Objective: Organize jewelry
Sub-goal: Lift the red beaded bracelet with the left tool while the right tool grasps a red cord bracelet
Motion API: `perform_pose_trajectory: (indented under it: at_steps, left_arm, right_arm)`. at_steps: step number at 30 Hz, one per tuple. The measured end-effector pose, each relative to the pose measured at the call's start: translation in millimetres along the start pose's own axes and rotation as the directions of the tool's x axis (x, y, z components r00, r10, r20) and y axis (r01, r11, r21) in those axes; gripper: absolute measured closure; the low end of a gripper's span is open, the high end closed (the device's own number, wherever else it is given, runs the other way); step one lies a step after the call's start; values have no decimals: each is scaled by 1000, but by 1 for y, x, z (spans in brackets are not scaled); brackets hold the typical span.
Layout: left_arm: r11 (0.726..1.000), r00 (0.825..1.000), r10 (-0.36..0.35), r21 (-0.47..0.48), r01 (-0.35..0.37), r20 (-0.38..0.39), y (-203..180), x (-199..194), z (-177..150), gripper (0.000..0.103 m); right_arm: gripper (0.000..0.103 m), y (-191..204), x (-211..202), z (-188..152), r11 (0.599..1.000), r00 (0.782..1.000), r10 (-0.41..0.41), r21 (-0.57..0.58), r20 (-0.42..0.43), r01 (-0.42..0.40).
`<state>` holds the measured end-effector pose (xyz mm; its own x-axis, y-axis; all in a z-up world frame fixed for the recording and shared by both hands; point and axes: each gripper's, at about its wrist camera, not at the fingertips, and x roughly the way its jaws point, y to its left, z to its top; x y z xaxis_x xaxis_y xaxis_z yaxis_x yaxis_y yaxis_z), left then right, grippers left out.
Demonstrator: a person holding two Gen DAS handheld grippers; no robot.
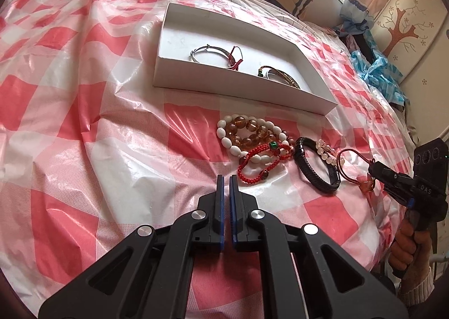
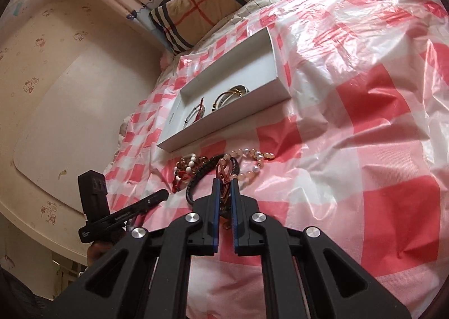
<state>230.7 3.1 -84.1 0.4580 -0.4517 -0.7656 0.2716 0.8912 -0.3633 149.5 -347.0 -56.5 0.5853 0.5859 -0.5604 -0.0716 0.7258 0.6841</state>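
The white box (image 1: 238, 88) sits on the checked plastic sheet (image 1: 84, 122), bracelets (image 1: 252, 139) heaped just before it. The right gripper (image 2: 224, 182) is clamped on a thin red cord loop (image 1: 350, 163) — light, limp, best pinched near its pendant. The left gripper (image 1: 226, 178) is closed, empty.

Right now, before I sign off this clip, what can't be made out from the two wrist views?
- Right gripper: shut on the red cord bracelet; its orange charm is partly hidden by the fingers in both views.
- White box: the near wall cuts off the lower edges of the bangles inside.
- Bead bracelets: piled and overlapping, so a count is uncertain.
- Box side lettering, right wrist view: too small to read.
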Motion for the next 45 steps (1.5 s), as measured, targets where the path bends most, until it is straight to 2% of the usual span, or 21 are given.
perform_pose_trajectory:
  at_steps: [2,6,8,10,12,14,17,19,23,24,25,27,38,45]
  left_arm:
    - [1000,1000,14,20,-14,2,-2,1,4,97]
    - [1000,1000,-17,25,17,0,-9,9,15,70]
    - [998,1000,6,56,-5,-9,-17,16,18,66]
    - [995,999,40,96,-38,-25,-24,23,18,67]
    - [992,998,41,123,-36,-37,-29,24,18,90]
    - [991,999,34,132,-29,-35,-32,20,16,96]
    - [992,999,20,127,-17,-27,-36,10,11,96]
    - [993,1000,1,115,2,-22,-38,2,8,96]
    - [995,1000,-23,95,24,-13,-41,-15,1,96]
    - [995,1000,-26,92,26,-10,-43,-19,-1,96]
    - [995,1000,-28,91,29,-7,-45,-24,-3,96]
    - [995,999,-33,92,33,0,-49,-32,-7,96]
    - [990,998,-51,132,46,37,-74,-68,-22,96]
    - [985,997,-9,170,-3,74,-90,-90,-29,96]
  right_arm:
    - [95,-6,4,-4,1000,1000,-8,13,-13,8]
    - [94,-15,10,-7,999,1000,-4,39,-20,5]
    - [94,-18,13,-8,999,1000,0,50,-23,1]
    - [94,-20,15,-8,999,1000,-2,54,-24,3]
    - [94,-20,16,-8,998,1000,-6,54,-24,7]
    - [94,-19,16,-9,999,1000,-18,43,-25,19]
    - [88,-9,18,-12,998,998,-58,-11,-36,57]
    - [78,0,20,-14,995,996,-82,-60,-43,79]
    - [78,18,24,-19,969,981,-189,-169,-47,179]
    - [81,21,23,-19,966,979,-197,-178,-47,186]
    - [88,23,22,-20,967,980,-194,-180,-48,183]
    - [94,28,15,-24,969,983,-182,-178,-40,172]
    - [95,62,-28,-37,984,997,-69,-160,31,73]
    - [95,79,-38,-40,988,999,-6,-152,48,13]
